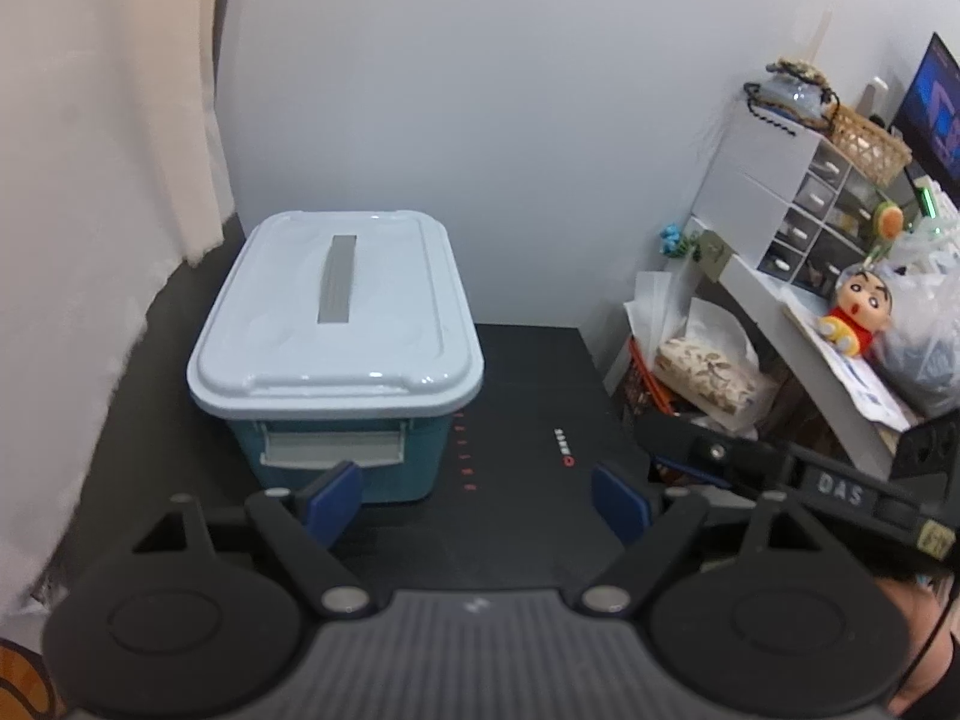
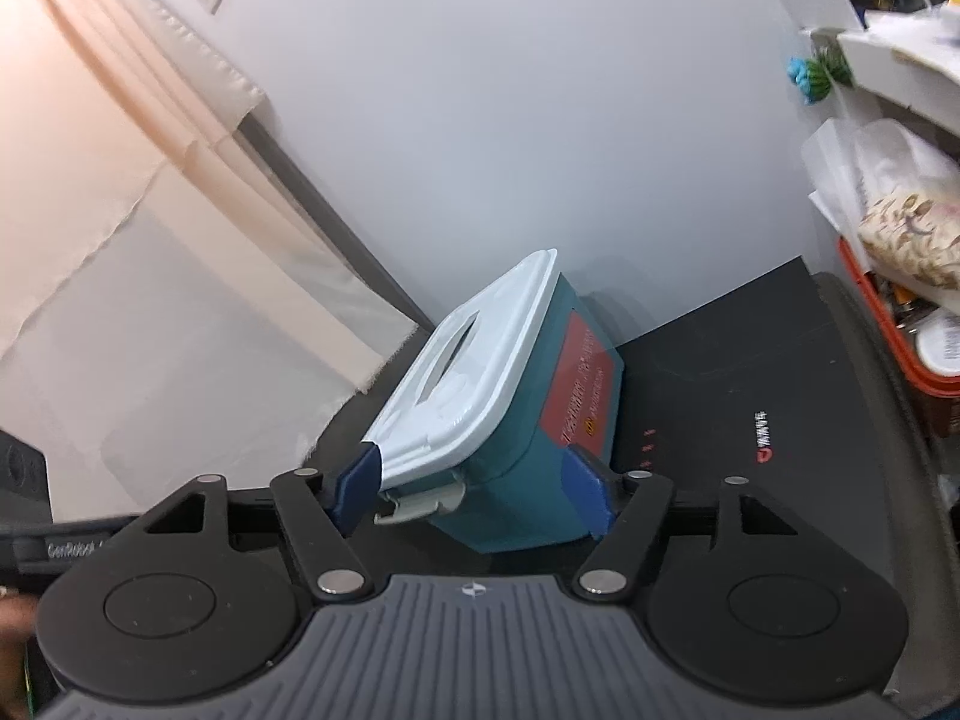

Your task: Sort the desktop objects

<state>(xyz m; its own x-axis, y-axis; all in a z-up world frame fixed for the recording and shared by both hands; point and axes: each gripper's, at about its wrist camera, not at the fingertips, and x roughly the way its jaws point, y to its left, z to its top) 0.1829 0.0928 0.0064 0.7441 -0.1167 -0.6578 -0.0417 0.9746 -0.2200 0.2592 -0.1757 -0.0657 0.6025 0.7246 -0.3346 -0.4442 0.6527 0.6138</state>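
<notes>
While both the left gripper and right gripper stood wide and empty, the lidded teal storage box sat far left on the black desk mat, its long axis running near-to-far.

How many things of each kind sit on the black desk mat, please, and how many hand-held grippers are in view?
Storage box, teal with a pale lid: 1
Left hand-held gripper, open: 1
Right hand-held gripper, open: 1
Total: 3

Left wrist view: angled down, level, near teal storage box. Right wrist view: rolled, closer to the box. Shared: box, black desk mat, white wall
</notes>
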